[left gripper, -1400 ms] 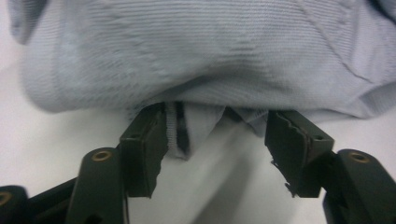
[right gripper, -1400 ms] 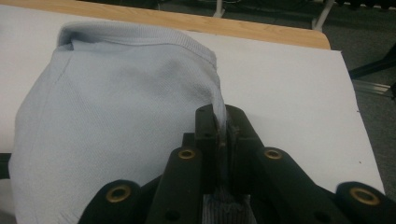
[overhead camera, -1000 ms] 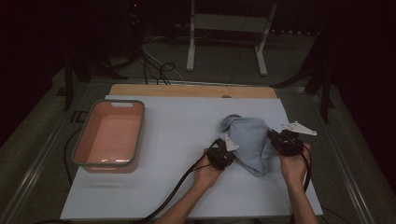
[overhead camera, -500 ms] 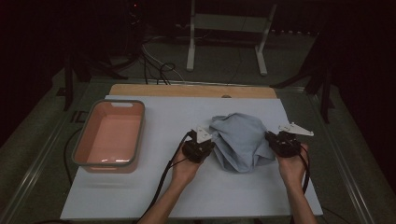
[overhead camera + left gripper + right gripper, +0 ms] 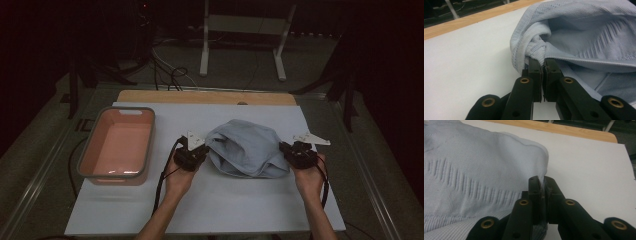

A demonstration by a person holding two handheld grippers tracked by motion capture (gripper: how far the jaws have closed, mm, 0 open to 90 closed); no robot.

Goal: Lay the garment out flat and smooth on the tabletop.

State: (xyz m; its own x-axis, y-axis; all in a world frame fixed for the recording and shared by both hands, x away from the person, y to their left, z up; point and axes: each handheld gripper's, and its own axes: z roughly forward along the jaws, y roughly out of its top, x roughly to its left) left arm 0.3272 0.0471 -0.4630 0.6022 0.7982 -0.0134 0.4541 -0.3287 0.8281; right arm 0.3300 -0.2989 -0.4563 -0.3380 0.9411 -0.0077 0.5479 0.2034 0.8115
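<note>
A light blue knitted garment (image 5: 245,147) lies bunched on the white table top (image 5: 225,210), stretched between both hands. My left gripper (image 5: 196,151) is at its left edge, jaws shut on a bunched ribbed hem of the garment (image 5: 534,51). My right gripper (image 5: 291,150) is at its right edge, jaws shut on the cloth's seam edge (image 5: 543,170). In the left gripper view my left gripper (image 5: 543,62) pinches the twisted hem. In the right gripper view my right gripper (image 5: 542,181) nips the fabric border.
A salmon-pink tub with a grey rim (image 5: 95,150) stands at the table's left. A wooden strip (image 5: 205,96) runs along the far edge. A white stand (image 5: 240,30) and cables (image 5: 170,75) are on the floor beyond.
My left gripper has moved left and a little away, drawing the garment out from a narrow bunch into a wider spread. The right gripper has stayed put.
</note>
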